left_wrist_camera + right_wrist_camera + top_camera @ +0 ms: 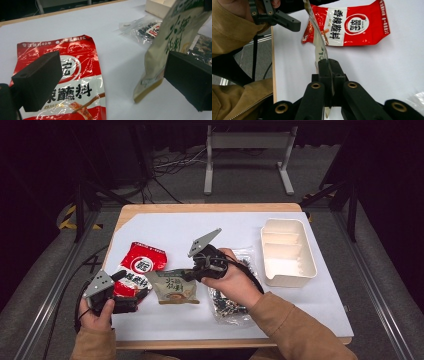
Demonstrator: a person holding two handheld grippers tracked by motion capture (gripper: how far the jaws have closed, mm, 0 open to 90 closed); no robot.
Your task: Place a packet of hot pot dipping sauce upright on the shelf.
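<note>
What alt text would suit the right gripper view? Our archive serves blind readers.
The right tongs, black and shut, pinch the edge of a beige foil snack pouch above a white table. Behind it lies a flat red-and-white foil sauce packet; the left tongs and a tan sleeve show at upper left.

A wooden desk (150,210) stands on a grey carpet floor (35,285). A big white sheet (210,320) covers most of its top. Behind the desk is a white metal stand (247,142) with two feet. Black cables (165,167) lie on the floor nearby. The back of the room is dark.
</note>
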